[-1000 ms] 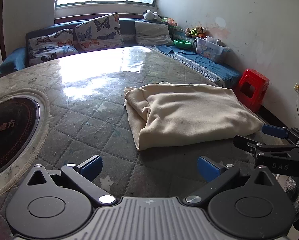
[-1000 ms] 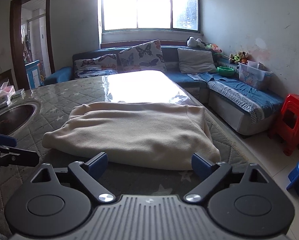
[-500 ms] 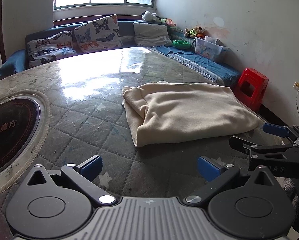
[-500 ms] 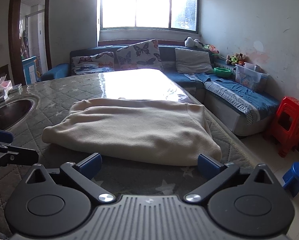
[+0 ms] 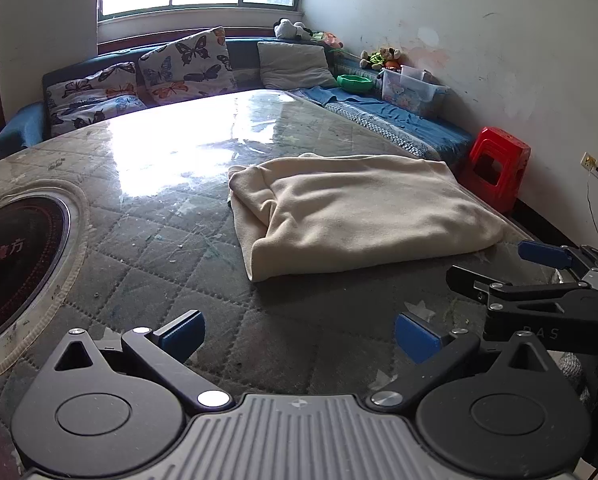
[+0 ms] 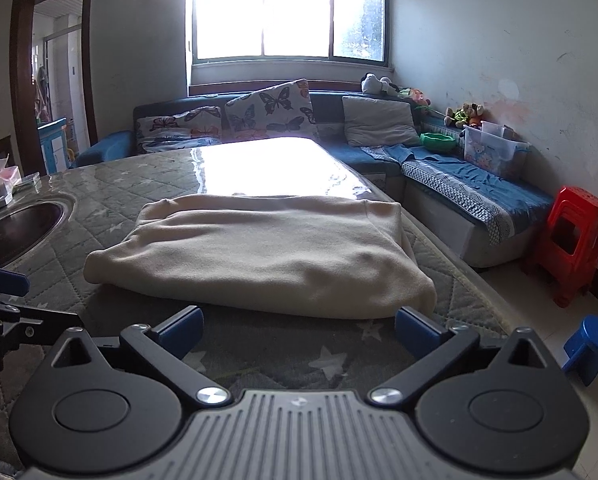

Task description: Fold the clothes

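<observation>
You are working over a quilted grey table cover (image 5: 147,264) with a glossy sheet catching window glare. A round dark inset (image 5: 15,256) is sitting in the table at your left. Beyond the table, a blue corner sofa (image 6: 475,196) is carrying butterfly-print cushions (image 6: 271,110), a plain grey cushion (image 6: 379,122), a green bowl (image 6: 439,141), a clear plastic box (image 6: 495,154) and soft toys (image 6: 465,112). A red plastic stool (image 6: 575,240) is standing by the wall, with a blue stool (image 6: 591,346) lying near it on the floor.
</observation>
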A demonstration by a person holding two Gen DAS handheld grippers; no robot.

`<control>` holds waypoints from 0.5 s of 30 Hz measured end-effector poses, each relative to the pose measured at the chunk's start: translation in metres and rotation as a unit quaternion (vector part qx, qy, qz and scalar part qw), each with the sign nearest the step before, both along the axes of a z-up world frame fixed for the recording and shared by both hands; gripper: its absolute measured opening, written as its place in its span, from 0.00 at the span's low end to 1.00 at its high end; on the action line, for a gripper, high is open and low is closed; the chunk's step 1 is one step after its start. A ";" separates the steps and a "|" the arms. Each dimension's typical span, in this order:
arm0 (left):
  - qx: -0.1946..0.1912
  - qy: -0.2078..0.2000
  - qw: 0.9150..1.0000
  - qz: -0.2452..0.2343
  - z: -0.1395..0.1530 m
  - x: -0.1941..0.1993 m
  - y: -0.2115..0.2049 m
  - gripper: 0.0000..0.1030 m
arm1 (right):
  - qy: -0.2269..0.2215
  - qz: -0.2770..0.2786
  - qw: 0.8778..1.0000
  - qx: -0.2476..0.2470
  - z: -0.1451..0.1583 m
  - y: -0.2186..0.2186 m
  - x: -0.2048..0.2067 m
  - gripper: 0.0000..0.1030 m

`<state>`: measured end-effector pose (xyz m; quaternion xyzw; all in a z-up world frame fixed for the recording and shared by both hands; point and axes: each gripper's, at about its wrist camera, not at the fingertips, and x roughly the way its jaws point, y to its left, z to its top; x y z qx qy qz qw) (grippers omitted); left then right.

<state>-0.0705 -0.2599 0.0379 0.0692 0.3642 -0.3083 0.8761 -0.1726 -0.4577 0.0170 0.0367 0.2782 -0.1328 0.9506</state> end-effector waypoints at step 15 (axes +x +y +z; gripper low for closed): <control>-0.001 -0.003 1.000 -0.014 0.002 -0.013 -0.002 1.00 | -0.006 0.001 1.000 0.000 0.004 0.006 -0.010 1.00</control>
